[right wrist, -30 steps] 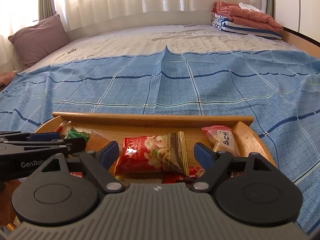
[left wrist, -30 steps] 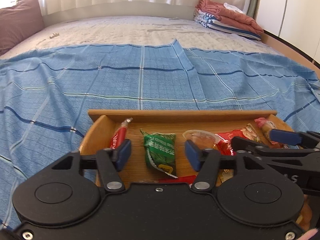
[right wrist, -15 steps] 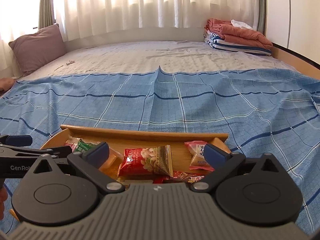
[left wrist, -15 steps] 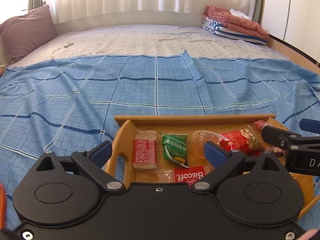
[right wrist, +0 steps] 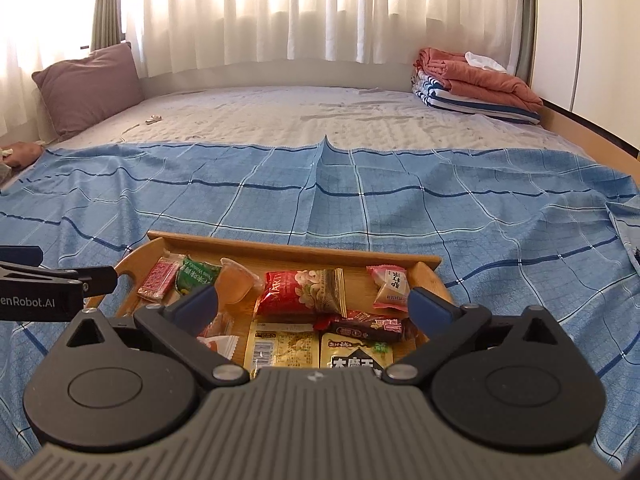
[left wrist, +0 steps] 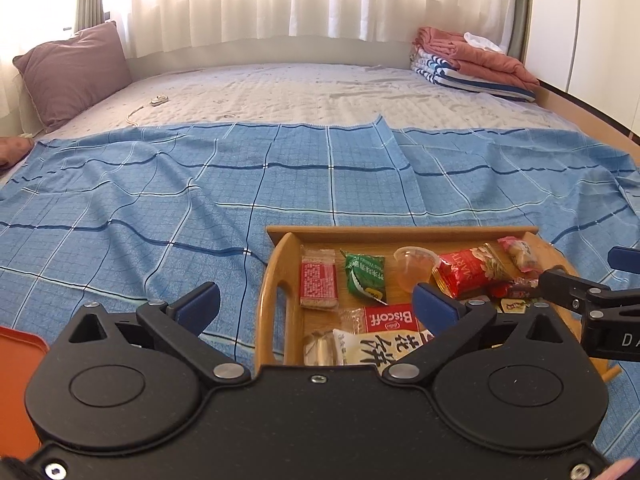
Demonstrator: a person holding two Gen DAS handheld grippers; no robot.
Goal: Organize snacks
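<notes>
A wooden tray (left wrist: 269, 280) (right wrist: 430, 272) lies on the blue checked bedspread and holds several snack packets: a red wafer bar (left wrist: 318, 283), a green packet (left wrist: 366, 276), a clear jelly cup (left wrist: 414, 266), a red nut bag (right wrist: 300, 294), a pink sweet (right wrist: 390, 286) and a Biscoff pack (left wrist: 390, 318). My left gripper (left wrist: 316, 306) is open and empty, over the tray's left handle. My right gripper (right wrist: 312, 306) is open and empty, above the tray's near half. Each gripper shows at the edge of the other's view.
An orange object (left wrist: 18, 380) lies at the near left. A mauve pillow (left wrist: 74, 74) is at the bed's far left and folded blankets (left wrist: 474, 64) at the far right. A wooden bed frame (right wrist: 592, 128) runs along the right.
My left gripper opened, letting the red wafer bar lie in the tray, and drew back and left. My right gripper also drew back and up, staying open.
</notes>
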